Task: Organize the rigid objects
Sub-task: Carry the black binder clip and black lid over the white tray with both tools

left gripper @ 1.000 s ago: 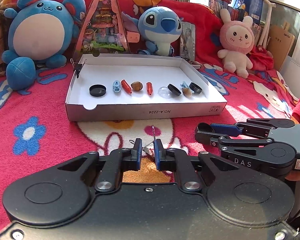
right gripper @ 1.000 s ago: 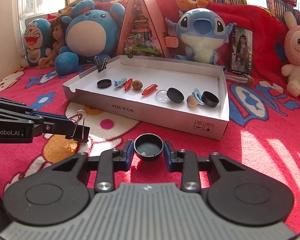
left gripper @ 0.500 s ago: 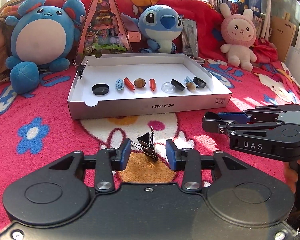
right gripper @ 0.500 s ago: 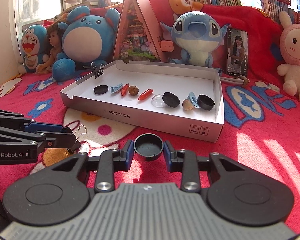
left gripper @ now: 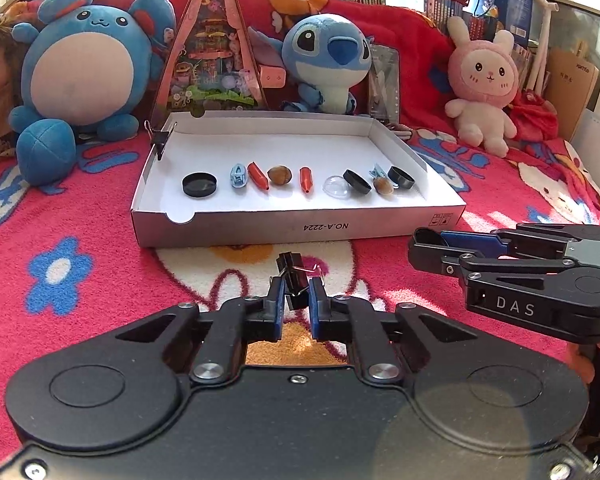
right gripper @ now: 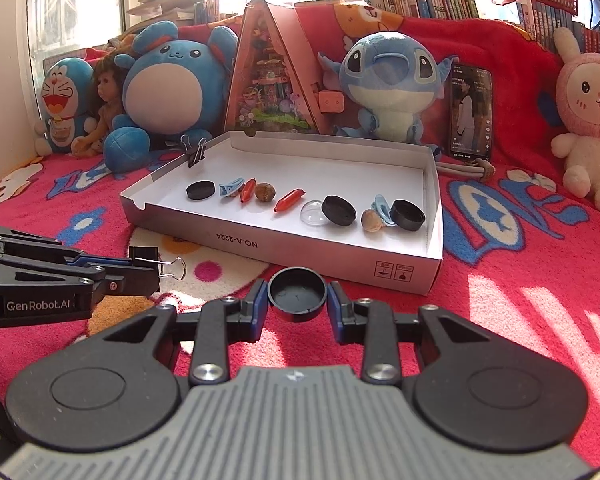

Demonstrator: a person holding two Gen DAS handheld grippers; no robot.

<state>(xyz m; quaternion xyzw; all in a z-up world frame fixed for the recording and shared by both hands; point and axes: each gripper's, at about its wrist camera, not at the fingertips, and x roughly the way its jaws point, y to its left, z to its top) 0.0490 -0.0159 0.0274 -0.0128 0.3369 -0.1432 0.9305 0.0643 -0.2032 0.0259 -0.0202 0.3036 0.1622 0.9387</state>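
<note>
My left gripper (left gripper: 294,294) is shut on a black binder clip (left gripper: 293,280), held above the red blanket in front of the white box (left gripper: 300,226); the clip also shows in the right wrist view (right gripper: 148,266). My right gripper (right gripper: 297,298) is shut on a black round cap (right gripper: 297,293), open side up, in front of the box (right gripper: 300,250). Inside the box lie in a row black caps (left gripper: 199,185), blue clips (left gripper: 238,175), red cones (left gripper: 257,175), brown nuts (left gripper: 279,175) and a clear dome (left gripper: 334,187). Another binder clip (left gripper: 160,138) grips the box's far left corner.
Plush toys stand behind the box: a blue round one (left gripper: 84,68), a Stitch (left gripper: 328,64), a pink rabbit (left gripper: 486,84), and a triangular diorama (left gripper: 214,52). A phone (right gripper: 470,112) leans at the back right. Bookshelves line the back.
My left gripper opened around the binder clip half a second ago and has shut on it again in a new hold. The right gripper keeps its cap, both lifted slightly.
</note>
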